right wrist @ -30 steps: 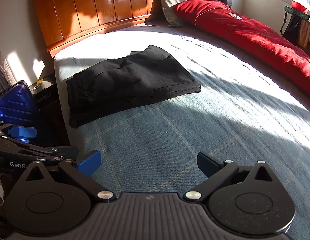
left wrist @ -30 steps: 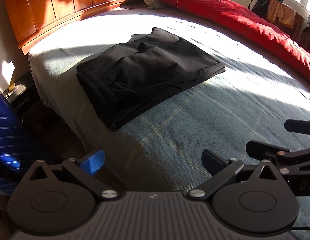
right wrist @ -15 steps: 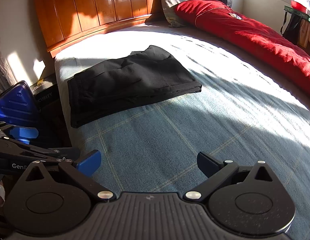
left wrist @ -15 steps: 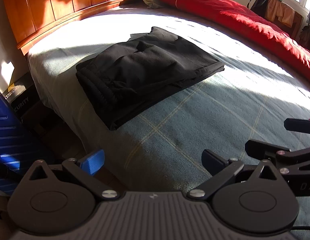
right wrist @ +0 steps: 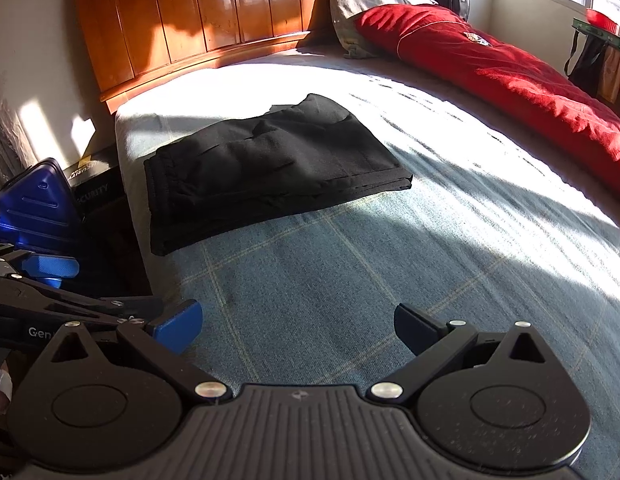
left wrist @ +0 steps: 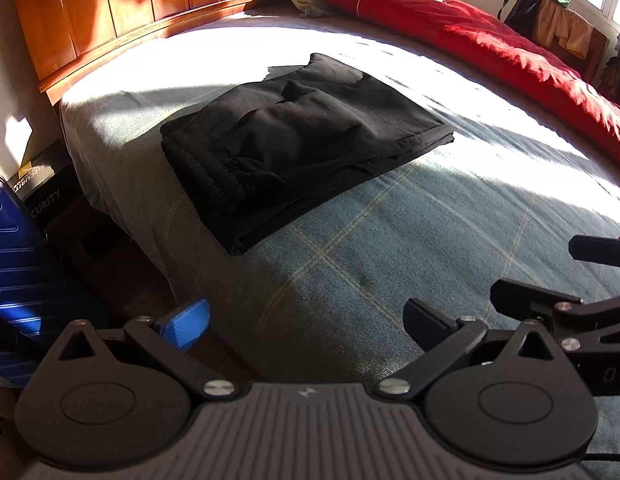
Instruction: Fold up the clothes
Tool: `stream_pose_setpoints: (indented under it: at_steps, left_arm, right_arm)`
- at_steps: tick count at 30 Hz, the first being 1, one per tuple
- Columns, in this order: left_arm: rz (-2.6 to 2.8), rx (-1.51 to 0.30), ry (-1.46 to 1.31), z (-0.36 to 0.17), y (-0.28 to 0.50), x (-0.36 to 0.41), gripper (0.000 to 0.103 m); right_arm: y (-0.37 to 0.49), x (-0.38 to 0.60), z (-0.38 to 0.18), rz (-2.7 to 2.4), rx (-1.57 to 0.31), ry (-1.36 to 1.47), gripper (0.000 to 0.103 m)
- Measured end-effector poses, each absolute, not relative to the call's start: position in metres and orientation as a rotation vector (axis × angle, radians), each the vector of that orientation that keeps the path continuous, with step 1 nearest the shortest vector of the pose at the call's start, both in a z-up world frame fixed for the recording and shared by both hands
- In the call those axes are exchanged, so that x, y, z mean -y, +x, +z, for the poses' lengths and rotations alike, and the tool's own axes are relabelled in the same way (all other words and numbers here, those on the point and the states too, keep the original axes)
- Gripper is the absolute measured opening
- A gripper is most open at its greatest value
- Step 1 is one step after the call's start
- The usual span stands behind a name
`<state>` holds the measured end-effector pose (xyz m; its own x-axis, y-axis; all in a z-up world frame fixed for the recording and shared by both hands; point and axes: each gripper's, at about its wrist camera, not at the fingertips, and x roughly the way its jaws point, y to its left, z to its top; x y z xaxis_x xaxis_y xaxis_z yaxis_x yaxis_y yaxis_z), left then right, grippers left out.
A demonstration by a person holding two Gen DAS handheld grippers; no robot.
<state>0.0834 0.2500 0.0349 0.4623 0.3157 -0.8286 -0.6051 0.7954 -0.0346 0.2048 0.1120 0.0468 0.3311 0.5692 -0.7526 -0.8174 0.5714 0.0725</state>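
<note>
A black garment lies folded into a flat rectangle near the left edge of the bed, partly in sunlight. My left gripper hovers open over the blue-green checked sheet, well short of the garment, with nothing between its fingers. My right gripper is open too, empty, and equally far back from the garment. The right gripper's fingers show at the right edge of the left wrist view. At the left of the right wrist view the left gripper's blue pad appears.
A wooden headboard stands behind the bed. A red duvet and a grey pillow lie along the far right side. A blue suitcase and a black box stand on the floor left of the bed.
Both grippers have barely shifted; the garment sits slightly higher in the left wrist view and slightly further right in the right wrist view. Both stay open.
</note>
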Motion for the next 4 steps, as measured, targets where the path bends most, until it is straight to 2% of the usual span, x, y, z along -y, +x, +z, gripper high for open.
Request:
stream_pose_setpoints:
  at_steps: [4]
  left_arm:
    - [0.58, -0.928, -0.341, 0.0348, 0.0817, -0.2492, 0.103]
  right_arm:
    - [0.2033, -0.1126, 0.0474, 0.927, -0.819, -0.35, 0.103]
